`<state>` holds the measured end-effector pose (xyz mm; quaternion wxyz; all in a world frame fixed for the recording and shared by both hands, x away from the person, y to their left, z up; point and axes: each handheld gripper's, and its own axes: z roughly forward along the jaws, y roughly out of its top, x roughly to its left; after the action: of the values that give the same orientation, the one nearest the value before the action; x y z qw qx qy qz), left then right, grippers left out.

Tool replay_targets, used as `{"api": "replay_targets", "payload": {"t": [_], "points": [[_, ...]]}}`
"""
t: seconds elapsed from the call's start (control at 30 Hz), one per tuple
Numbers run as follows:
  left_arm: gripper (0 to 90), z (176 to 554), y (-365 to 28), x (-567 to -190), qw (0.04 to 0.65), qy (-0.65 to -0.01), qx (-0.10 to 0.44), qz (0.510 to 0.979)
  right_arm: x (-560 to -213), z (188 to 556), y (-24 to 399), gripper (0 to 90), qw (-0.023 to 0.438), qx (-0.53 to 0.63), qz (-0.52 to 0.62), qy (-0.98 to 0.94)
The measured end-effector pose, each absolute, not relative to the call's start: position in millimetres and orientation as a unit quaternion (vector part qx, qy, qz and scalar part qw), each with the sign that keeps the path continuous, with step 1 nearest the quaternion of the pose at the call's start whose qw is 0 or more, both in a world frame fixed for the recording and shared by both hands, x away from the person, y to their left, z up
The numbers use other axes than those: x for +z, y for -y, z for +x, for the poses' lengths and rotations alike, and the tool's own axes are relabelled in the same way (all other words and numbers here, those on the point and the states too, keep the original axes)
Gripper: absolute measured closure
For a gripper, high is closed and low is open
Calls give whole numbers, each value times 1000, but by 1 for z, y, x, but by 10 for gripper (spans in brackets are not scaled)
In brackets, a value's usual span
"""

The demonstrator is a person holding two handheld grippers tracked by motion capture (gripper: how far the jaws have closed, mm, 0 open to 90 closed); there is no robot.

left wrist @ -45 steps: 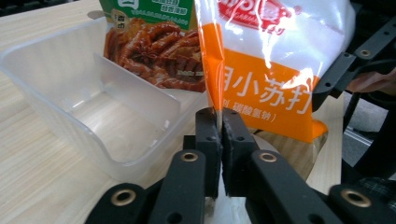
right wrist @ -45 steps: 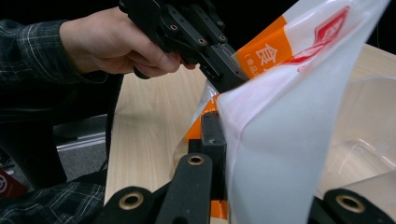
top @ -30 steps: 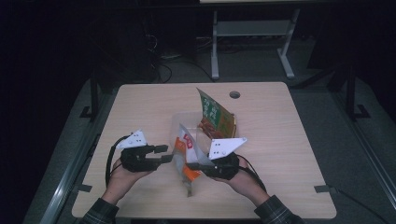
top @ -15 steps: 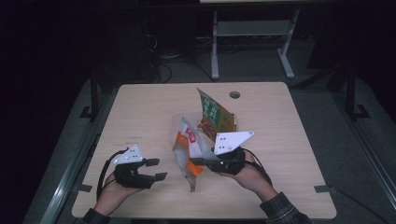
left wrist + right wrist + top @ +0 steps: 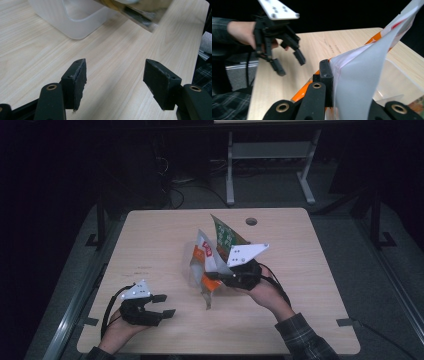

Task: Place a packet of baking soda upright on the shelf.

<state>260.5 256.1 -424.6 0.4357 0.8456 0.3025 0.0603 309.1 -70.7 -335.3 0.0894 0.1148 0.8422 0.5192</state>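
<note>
Left gripper point(image 5: 162, 305) near table's point(image 5: 150, 235) front-left edge, jaws just opening, nothing between, bare wood around. Crinkly orange-white foil bag point(image 5: 202, 265) mid-table, pinched tight by right gripper point(image 5: 220, 277). Translucent plastic tub point(image 5: 75, 22) behind, green bag point(image 5: 225, 235) inside.

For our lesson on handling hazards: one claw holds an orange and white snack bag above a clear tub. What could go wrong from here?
1. The right claw pinches the snack bag alone near one edge; the bag may slip or swing.
2. The left claw stands open and apart, giving no support.
3. The green packet leaning in the clear tub could topple if bumped.
</note>
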Motion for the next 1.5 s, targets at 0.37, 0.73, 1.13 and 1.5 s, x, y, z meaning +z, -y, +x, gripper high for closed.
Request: {"api": "replay_targets", "payload": {"t": [0.37, 0.73, 1.13, 1.5], "points": [[349, 260, -255, -425, 436, -305, 58, 845, -328, 338, 52, 900, 121, 496, 149, -847], [349, 260, -255, -424, 434, -302, 59, 847, -322, 356, 38, 900, 163, 473, 162, -850], [349, 259, -252, -425, 432, -302, 54, 848, -333, 365, 29, 900, 173, 436, 157, -869], [349, 260, -250, -428, 424, -295, 48, 855, -353, 371, 29, 898, 146, 416, 178, -880]]}}
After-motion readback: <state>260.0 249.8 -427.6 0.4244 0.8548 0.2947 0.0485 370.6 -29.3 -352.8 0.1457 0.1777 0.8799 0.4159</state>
